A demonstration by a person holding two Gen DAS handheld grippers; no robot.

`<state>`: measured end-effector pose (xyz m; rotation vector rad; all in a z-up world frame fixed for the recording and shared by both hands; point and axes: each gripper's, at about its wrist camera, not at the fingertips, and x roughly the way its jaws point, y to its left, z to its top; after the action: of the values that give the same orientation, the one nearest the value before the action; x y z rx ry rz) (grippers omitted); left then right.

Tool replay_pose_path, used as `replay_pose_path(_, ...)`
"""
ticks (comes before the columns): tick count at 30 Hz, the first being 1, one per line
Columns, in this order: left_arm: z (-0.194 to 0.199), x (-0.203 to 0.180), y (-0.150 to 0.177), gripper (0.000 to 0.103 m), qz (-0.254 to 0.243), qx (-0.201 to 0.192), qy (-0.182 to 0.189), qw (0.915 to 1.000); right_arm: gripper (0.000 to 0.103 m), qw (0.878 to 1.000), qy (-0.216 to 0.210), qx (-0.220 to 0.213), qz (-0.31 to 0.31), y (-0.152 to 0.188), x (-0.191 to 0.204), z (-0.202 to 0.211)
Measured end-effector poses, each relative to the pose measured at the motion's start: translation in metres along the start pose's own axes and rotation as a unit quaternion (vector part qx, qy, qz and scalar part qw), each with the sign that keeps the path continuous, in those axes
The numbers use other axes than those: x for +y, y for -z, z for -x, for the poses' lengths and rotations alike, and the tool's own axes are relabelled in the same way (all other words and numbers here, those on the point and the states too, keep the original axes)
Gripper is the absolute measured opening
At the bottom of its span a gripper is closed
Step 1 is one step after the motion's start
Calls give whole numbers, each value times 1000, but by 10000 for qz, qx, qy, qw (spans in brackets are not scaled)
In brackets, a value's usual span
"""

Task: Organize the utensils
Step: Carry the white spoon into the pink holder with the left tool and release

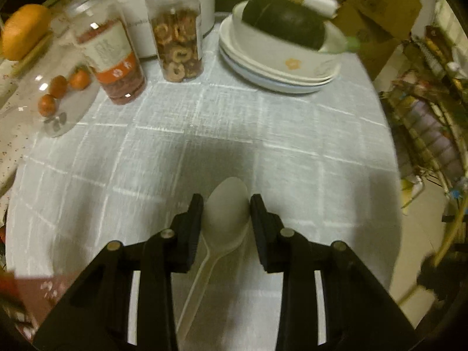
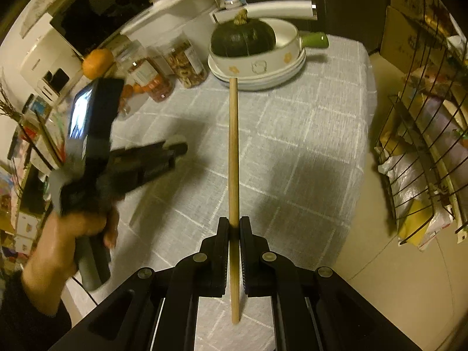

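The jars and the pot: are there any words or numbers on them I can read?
No text can be read.
Red-filled jar: label has print, too blurred to read.
Jar of dried rings: label too blurred.
White appliance: faint grey lettering, unreadable.
White pot: only a flower picture, no words.
Cardboard box: faint round mark, unreadable.

The right gripper (image 2: 234, 228) clamps a wooden chopstick (image 2: 234, 152) that points far across the bench (image 2: 307, 134) toward stacked plates (image 2: 263, 83) — a bowl with a dark squash (image 2: 242, 41) sits on them. At left, a hand (image 2: 79, 228) holds the blurred left gripper (image 2: 172, 149).
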<state>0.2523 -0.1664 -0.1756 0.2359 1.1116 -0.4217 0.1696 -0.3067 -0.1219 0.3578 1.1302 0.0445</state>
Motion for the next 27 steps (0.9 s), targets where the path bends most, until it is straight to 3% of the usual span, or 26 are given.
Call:
replay_pose_path(8,84,10,21,35,92,-722,374,9966,7,9989,-62,-462,89,2,18,36)
replay_pose_path(14,135,19,40,35,218,-1333,675,9885,7,9962,25,-774,389,7,42,57)
replay_pose_path(21,192,57,50,35,673,-2281,812,9679,7,9930,-117,-1045,538,10,65,78)
replay_pose_path(27,205,97,56,35,941,-2963,912,9461,7,9914,-288,-1130,587,9,85,82)
